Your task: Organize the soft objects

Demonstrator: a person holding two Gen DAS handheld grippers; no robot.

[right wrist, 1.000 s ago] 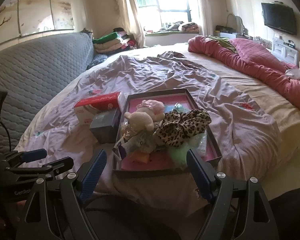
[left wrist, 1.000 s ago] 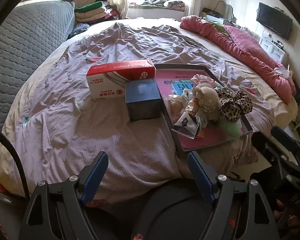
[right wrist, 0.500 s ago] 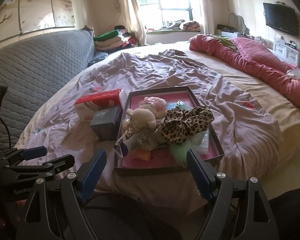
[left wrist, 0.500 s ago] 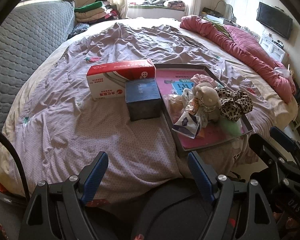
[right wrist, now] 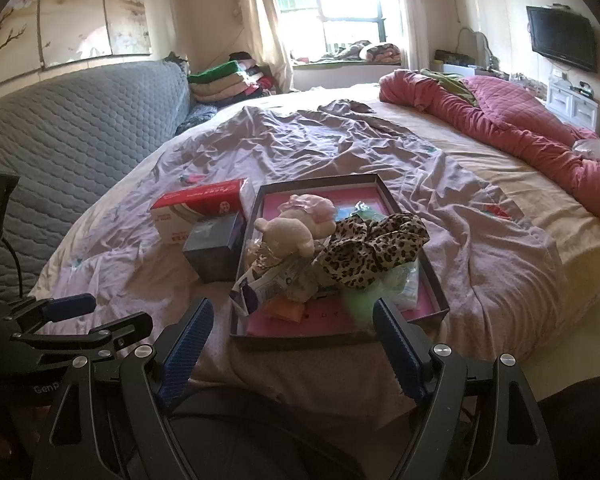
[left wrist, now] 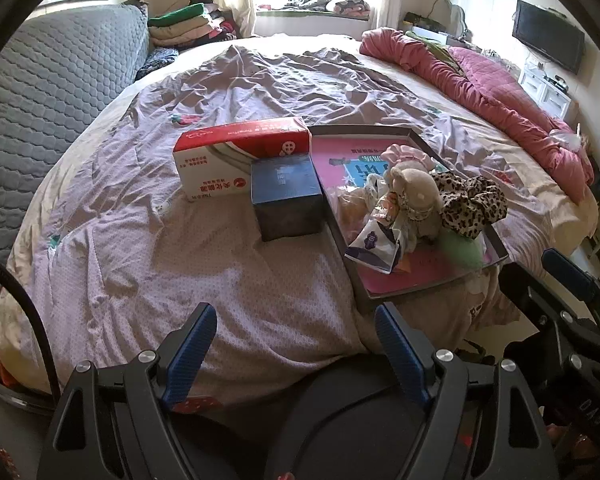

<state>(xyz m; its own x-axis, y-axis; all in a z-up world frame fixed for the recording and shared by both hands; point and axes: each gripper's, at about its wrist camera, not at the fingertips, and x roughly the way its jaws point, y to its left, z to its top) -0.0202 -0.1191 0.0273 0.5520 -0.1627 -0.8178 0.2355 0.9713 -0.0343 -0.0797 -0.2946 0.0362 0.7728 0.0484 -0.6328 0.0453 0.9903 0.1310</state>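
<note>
While soft items fill tray, left tongs and right tongs gape apart, empty.

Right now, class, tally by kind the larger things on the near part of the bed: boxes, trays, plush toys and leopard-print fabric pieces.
Boxes: 2, the red and white box and the dark blue box
Trays: 1, the tray
Plush toys: 1, the beige plush toy
Leopard-print pieces: 1, the leopard-print fabric
Total: 5
</note>
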